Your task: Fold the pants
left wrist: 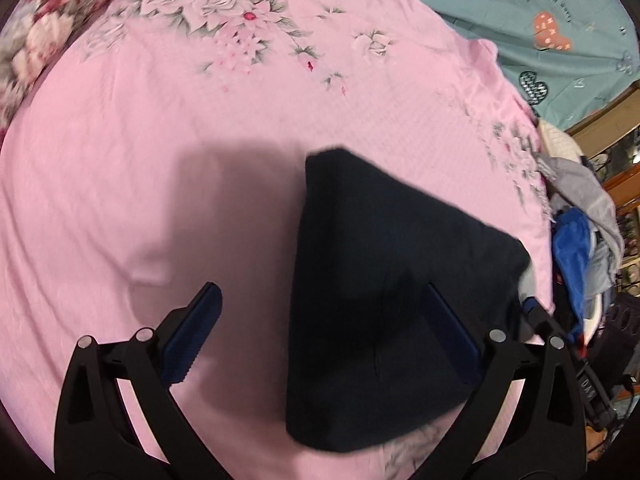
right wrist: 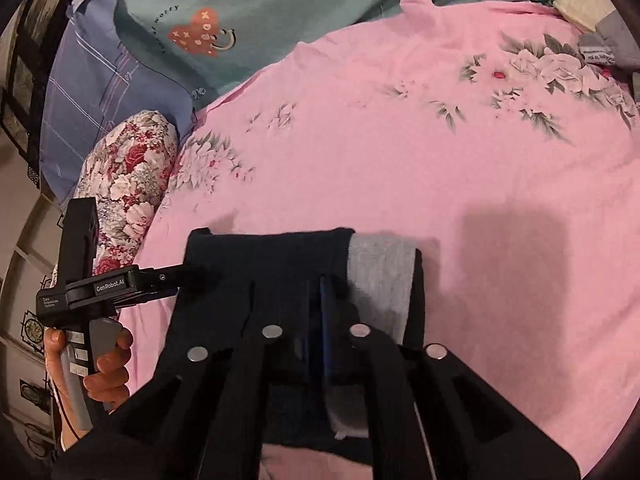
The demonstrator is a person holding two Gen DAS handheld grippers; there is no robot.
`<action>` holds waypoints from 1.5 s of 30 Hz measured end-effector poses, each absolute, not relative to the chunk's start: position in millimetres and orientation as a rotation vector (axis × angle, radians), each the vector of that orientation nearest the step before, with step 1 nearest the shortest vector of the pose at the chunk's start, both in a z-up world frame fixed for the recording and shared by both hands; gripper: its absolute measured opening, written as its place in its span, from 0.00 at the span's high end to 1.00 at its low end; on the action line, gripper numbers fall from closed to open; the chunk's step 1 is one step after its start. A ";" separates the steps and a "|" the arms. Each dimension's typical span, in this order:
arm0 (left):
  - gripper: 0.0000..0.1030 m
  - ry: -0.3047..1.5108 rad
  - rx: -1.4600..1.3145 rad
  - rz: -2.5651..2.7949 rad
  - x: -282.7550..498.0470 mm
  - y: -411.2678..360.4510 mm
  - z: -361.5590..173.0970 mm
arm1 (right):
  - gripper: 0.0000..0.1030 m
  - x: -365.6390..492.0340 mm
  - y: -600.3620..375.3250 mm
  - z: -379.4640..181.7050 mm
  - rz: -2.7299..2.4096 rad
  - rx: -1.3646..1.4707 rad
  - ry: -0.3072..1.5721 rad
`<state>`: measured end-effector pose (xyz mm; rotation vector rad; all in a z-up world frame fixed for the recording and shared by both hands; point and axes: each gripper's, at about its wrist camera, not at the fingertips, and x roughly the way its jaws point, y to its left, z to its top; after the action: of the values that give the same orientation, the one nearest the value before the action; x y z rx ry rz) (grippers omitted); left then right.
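Black jaws of the right gripper point(right wrist: 316, 320) stand nearly closed on the dark folded pants point(right wrist: 272, 276), whose grey band sits at 2 o'clock. At 9 o'clock a hand point(right wrist: 100, 360) grips the left gripper point(left wrist: 320, 328), marked "GenRobot.AI"; its jaws gape wide, holding nothing. Pants lie on pink floral bedsheet point(right wrist: 400, 160).

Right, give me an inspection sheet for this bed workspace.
Surface: pink floral sheet, slightly wrinkled.
Job's things: dark pants, folded into a bundle, grey band showing.
Clutter: clothes pile at the bed's edge; floral pillow and blue pillow beside the sheet.
Grippers: left gripper open, pants partly between its fingers; right gripper shut on pants.
Cables: thin cord below the hand, it seems.
Surroundings: teal quilt behind; wooden shelves.
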<state>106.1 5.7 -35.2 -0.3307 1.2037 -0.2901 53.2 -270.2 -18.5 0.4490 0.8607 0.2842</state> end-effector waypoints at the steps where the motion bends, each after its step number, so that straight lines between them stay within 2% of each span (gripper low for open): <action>1: 0.02 1.200 -0.336 -0.295 98.0 7.9 -36.7 | 0.70 41.6 -270.4 -17.7 0.308 0.444 0.856; 5: 0.02 1.235 -0.252 -0.282 74.5 5.2 -65.4 | 0.68 13.1 -272.6 -41.2 0.331 0.465 0.920; 6: 0.02 1.221 -0.231 -0.283 73.0 4.7 -66.1 | 0.71 11.7 -277.2 -50.6 0.317 0.477 0.927; 8: 0.02 1.217 -0.238 -0.264 69.5 5.9 -60.0 | 0.82 11.7 -292.8 -56.8 0.317 0.566 0.937; 10: 0.02 1.206 -0.251 -0.279 67.9 8.3 -49.7 | 0.81 10.6 -299.9 -49.3 0.327 0.620 0.934; 12: 0.02 1.192 -0.270 -0.310 67.3 11.4 -40.2 | 0.65 5.3 -300.2 -35.9 0.327 0.597 0.899; 13: 0.02 1.192 -0.282 -0.323 69.1 11.3 -38.0 | 0.46 3.0 -300.5 -30.8 0.323 0.585 0.880; 14: 0.02 1.197 -0.300 -0.348 71.1 10.6 -36.4 | 0.31 0.7 -301.5 -27.2 0.312 0.577 0.862; 16: 0.02 1.214 -0.313 -0.391 76.5 5.7 -37.0 | 0.25 0.9 -305.2 -24.7 0.256 0.553 0.830; 18: 0.05 1.222 -0.291 -0.427 83.1 -4.9 -40.0 | 0.25 7.2 -310.5 -30.8 0.227 0.571 0.851; 28: 0.08 1.283 -0.300 -0.510 97.6 -11.7 -59.9 | 0.25 29.1 -315.3 -67.7 0.321 0.685 0.967; 29: 0.11 1.284 -0.302 -0.509 98.3 -12.2 -60.4 | 0.25 30.4 -315.7 -69.5 0.318 0.692 0.973; 30: 0.20 1.287 -0.308 -0.519 98.5 -13.8 -61.0 | 0.25 32.3 -316.4 -72.1 0.326 0.716 0.979; 32: 0.28 1.303 -0.319 -0.553 98.8 -18.0 -61.8 | 0.25 35.3 -317.9 -77.1 0.352 0.780 0.993; 36: 0.34 1.275 -0.262 -0.550 98.8 -29.3 -61.0 | 0.25 43.0 -301.4 -70.8 0.361 0.675 1.017; 38: 0.36 1.259 -0.239 -0.550 100.5 -34.3 -60.4 | 0.33 45.0 -294.4 -69.1 0.357 0.639 1.017; 44: 0.38 1.246 -0.273 -0.581 115.9 -40.3 -63.6 | 0.38 66.8 -289.3 -74.8 0.341 0.627 1.033; 45: 0.46 1.243 -0.274 -0.563 115.4 -40.2 -62.4 | 0.38 68.4 -289.6 -74.6 0.326 0.640 1.041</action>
<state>115.4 -40.2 -62.4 -0.2736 1.2435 -0.5632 68.4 -289.6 -74.6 0.6397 1.0415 0.3258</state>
